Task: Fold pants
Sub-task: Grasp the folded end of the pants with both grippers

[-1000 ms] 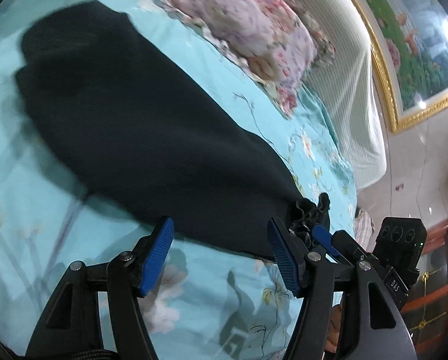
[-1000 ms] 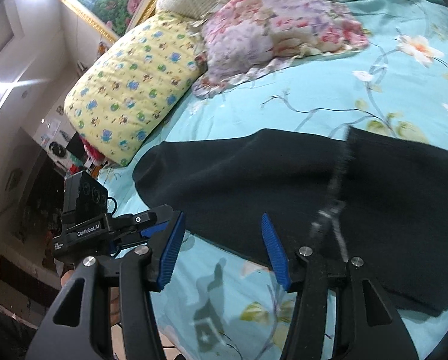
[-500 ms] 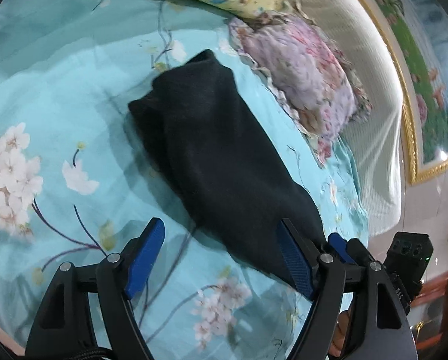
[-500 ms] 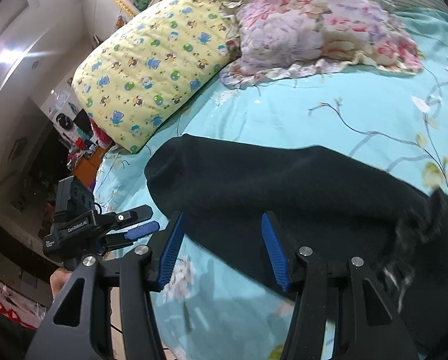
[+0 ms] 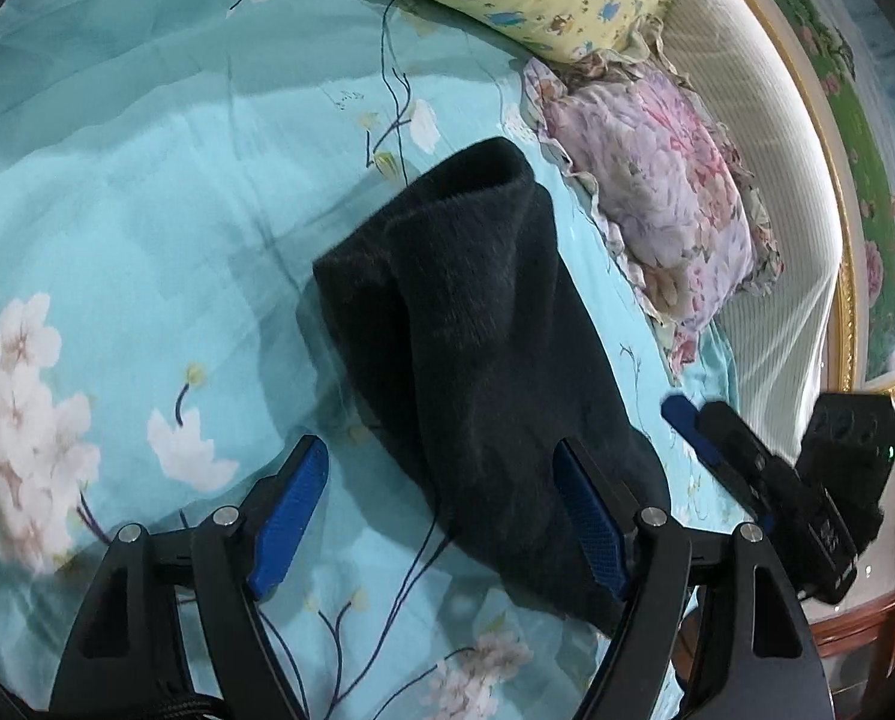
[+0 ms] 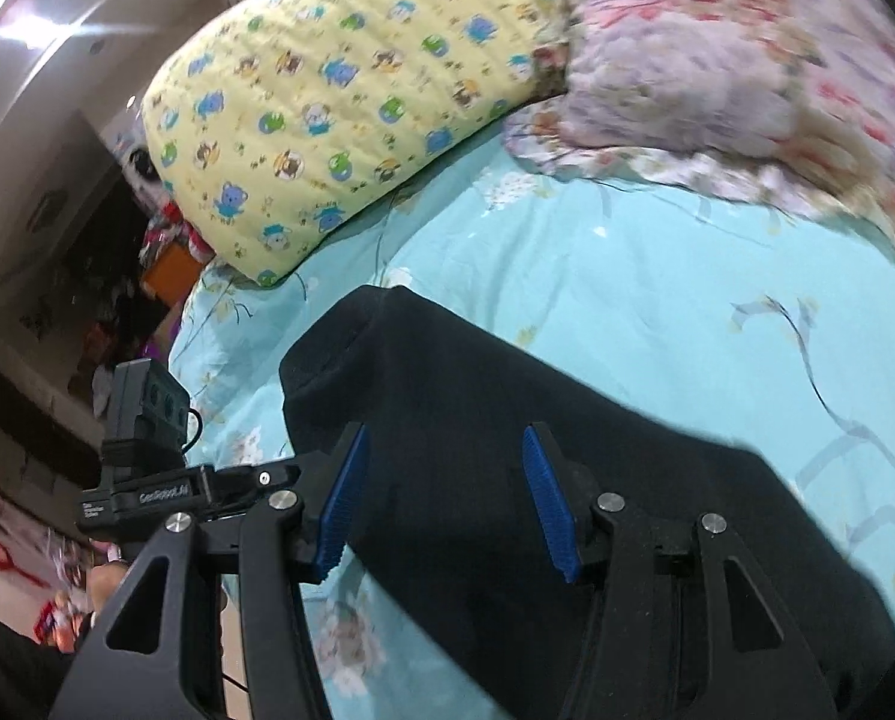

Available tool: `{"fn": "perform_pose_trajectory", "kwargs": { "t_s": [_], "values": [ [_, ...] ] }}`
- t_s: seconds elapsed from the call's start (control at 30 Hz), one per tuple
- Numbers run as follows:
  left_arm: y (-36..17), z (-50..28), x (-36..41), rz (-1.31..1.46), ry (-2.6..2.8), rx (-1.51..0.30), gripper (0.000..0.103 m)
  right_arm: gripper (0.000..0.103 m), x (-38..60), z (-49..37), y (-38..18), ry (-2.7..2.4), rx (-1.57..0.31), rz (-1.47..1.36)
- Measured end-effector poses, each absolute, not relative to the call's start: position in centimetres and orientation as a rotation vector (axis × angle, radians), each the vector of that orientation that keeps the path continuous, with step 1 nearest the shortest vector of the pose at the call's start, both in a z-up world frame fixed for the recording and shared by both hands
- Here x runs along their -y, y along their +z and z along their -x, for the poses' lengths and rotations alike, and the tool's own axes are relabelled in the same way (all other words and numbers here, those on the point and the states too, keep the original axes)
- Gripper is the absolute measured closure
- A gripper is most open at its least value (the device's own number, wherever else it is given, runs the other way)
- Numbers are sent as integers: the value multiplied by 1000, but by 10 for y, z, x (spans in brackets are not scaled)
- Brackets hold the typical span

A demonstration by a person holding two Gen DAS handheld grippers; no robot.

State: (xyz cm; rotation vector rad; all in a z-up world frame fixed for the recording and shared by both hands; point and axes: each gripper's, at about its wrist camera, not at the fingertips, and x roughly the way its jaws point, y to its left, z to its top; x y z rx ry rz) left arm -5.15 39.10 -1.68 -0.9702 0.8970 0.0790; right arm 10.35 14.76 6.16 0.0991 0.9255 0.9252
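Note:
The black pants (image 5: 477, 360) lie folded in a long strip on the turquoise floral bedsheet (image 5: 117, 180). They also show in the right wrist view (image 6: 537, 450). My left gripper (image 5: 441, 516) is open and empty, raised above the near end of the pants. My right gripper (image 6: 441, 498) is open and empty, raised over the other end. The right gripper also shows in the left wrist view (image 5: 747, 456), and the left gripper shows in the right wrist view (image 6: 165, 480).
A yellow cartoon-print pillow (image 6: 339, 96) and a pink floral pillow (image 5: 657, 192) lie at the head of the bed against a striped headboard (image 5: 765, 240). A gold-framed picture (image 5: 867, 180) hangs behind. Cluttered furniture (image 6: 57, 330) stands beyond the bed's edge.
Both grippers have pulled back and up from the pants, so more of the bed and pillows shows. The pants now lie still; the dangling cloth seen before at the right gripper is gone.

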Motion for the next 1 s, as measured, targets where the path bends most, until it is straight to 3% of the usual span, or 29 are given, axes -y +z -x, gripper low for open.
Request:
{"fn": "perform_pose_trajectory", "kwargs": {
  "t_s": [0.57, 0.77, 0.83, 0.97, 1.0],
  "values": [
    [-19, 31, -399, 981, 146, -808, 17, 48, -251, -170, 30, 1083, -1089, 56],
    [-16, 25, -393, 897, 161, -787, 18, 75, -255, -165, 22, 1090, -1071, 82],
    [-14, 23, -390, 856, 178, -779, 23, 78, -247, -162, 26, 1102, -1056, 39],
    [-14, 22, -389, 862, 151, -782, 61, 80, -231, -158, 40, 1116, -1017, -22],
    [-14, 23, -389, 888, 132, -779, 65, 80, -227, -156, 45, 1114, -1008, -33]
  ]
}}
